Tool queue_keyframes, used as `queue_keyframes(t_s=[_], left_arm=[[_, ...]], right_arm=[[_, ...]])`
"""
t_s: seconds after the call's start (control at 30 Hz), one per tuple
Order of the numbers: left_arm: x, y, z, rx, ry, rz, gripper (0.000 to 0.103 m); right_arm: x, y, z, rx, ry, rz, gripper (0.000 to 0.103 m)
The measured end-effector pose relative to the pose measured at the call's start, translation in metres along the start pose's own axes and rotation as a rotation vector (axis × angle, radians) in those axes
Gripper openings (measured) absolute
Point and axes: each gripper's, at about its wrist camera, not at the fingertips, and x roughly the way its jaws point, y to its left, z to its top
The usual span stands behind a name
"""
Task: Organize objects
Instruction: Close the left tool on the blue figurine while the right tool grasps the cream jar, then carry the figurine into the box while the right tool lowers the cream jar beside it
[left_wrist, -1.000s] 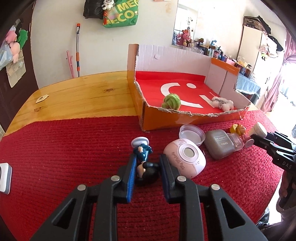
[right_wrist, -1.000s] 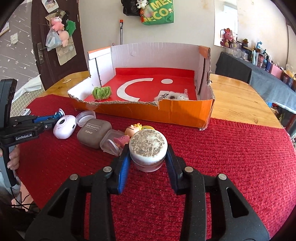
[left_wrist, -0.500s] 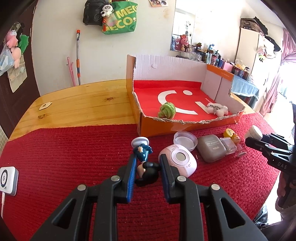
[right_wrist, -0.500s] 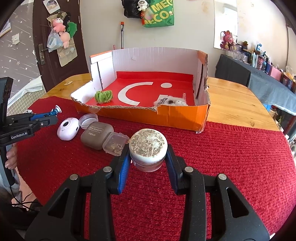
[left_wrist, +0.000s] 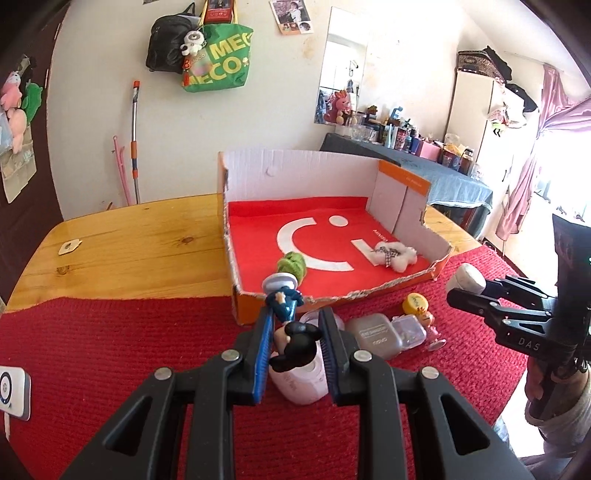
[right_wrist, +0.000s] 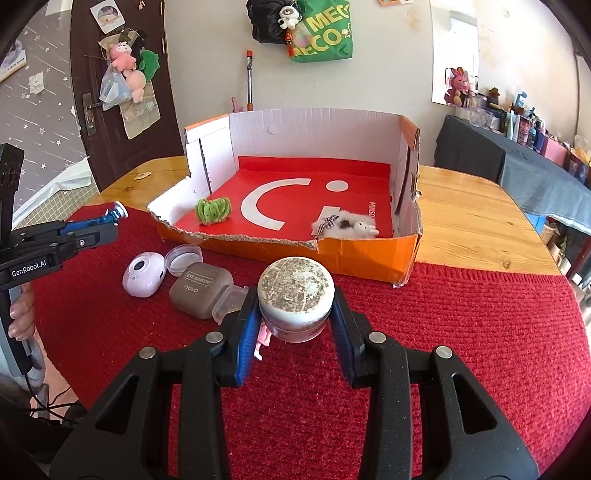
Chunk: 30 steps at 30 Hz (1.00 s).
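Above the red mat, the left claw (left_wrist: 293, 341) clamps a figurine (left_wrist: 290, 325) by its head and the right claw (right_wrist: 295, 317) grips a jar (right_wrist: 295, 291), so either could slip short of the box (right_wrist: 369, 254).

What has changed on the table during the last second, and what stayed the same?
Both grippers rose off the red mat toward the box, each keeping its load. The left gripper lifted the small doll above the pink case; the right gripper lifted the round jar. The green toy and white plush in the box stayed put, as did the brown case.
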Motion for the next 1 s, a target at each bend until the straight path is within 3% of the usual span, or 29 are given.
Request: queue_keyframes(t_s=[0.27, 0.57, 1.0], left_arm=[[0.036, -0.027, 0.038, 0.058, 0.035, -0.089, 0.026], [0.085, -0.039, 0.06, 0.117, 0.181, -0.154, 0.026], [0.134, -0.054, 0.059, 0.214, 0.33, -0.135, 0.026]], right_arm=[[0.008, -0.001, 0.04, -0.076, -0.004, 0.045, 0.035], [0.054, -0.008, 0.066, -0.147, 0.129, 0.148, 0.035], [0.102, -0.011, 0.07, -0.22, 0.312, 0.26, 0.035]])
